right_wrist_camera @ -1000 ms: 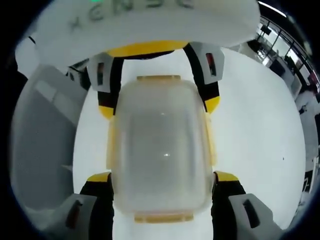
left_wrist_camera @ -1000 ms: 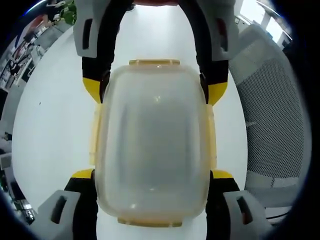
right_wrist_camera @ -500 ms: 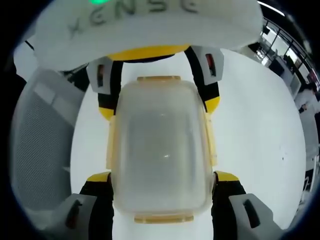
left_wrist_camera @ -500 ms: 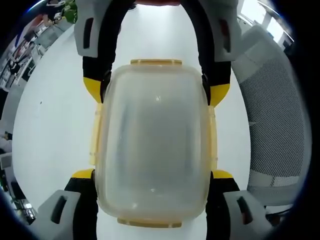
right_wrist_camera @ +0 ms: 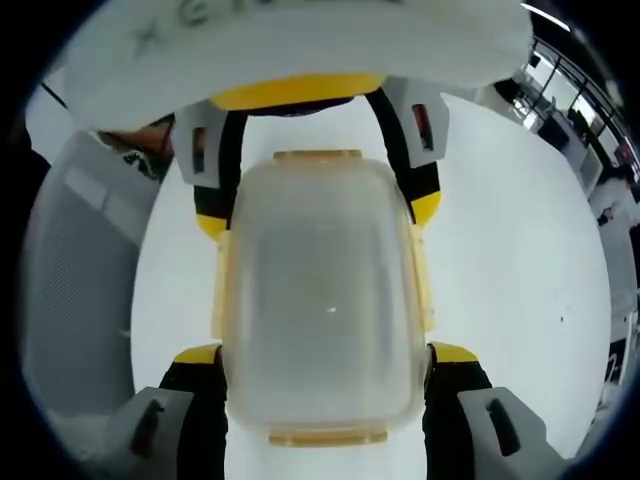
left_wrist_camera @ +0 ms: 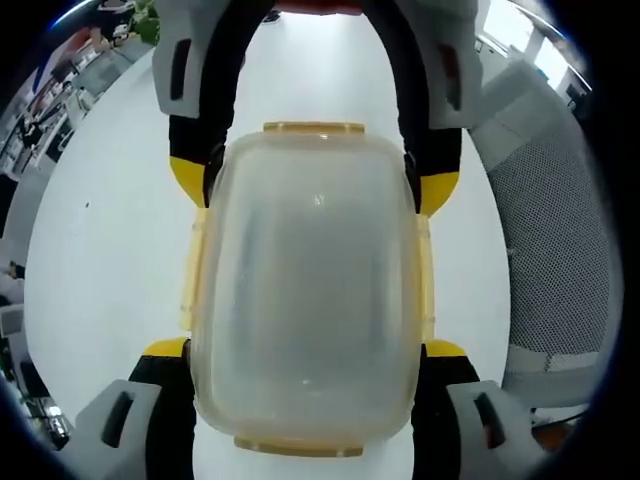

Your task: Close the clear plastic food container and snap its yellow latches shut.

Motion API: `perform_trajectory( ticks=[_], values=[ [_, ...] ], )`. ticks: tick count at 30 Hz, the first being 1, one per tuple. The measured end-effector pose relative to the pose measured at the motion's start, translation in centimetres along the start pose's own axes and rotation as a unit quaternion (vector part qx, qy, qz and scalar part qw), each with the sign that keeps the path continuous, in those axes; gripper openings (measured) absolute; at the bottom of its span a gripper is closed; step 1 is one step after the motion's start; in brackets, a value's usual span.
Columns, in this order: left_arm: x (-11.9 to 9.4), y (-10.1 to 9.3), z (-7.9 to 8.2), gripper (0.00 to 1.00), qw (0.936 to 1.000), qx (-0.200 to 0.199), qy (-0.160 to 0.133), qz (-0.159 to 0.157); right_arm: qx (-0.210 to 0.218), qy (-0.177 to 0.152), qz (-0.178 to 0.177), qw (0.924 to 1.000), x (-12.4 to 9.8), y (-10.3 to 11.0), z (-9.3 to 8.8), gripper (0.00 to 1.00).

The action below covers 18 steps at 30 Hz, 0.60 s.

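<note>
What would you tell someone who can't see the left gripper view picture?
A clear plastic food container with yellow latches along its edges sits on a white table, lid on. The left gripper has a jaw at each long side near the camera, and the right gripper flanks the far end the same way. A grey mesh chair stands beside the table.

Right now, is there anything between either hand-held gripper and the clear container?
Nothing visible. The container sits between the jaws of the left hand-held gripper, and the right hand-held gripper straddles its other end.
</note>
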<state>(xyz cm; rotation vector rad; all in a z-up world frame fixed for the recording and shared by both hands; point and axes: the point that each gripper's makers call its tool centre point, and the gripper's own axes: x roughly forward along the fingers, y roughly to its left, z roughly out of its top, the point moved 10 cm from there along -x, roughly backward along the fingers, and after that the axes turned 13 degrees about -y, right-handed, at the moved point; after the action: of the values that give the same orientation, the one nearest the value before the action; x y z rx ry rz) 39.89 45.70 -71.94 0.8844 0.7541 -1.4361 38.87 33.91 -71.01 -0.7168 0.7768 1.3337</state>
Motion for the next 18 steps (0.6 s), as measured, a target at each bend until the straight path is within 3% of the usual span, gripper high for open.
perform_trajectory(
  ticks=[18],
  values=[
    [0.1,2.6,0.0,0.91,1.0,0.0,0.001,0.0,0.003,-0.001,-0.003,1.0,0.0,-2.5,0.1,0.81]
  ],
)
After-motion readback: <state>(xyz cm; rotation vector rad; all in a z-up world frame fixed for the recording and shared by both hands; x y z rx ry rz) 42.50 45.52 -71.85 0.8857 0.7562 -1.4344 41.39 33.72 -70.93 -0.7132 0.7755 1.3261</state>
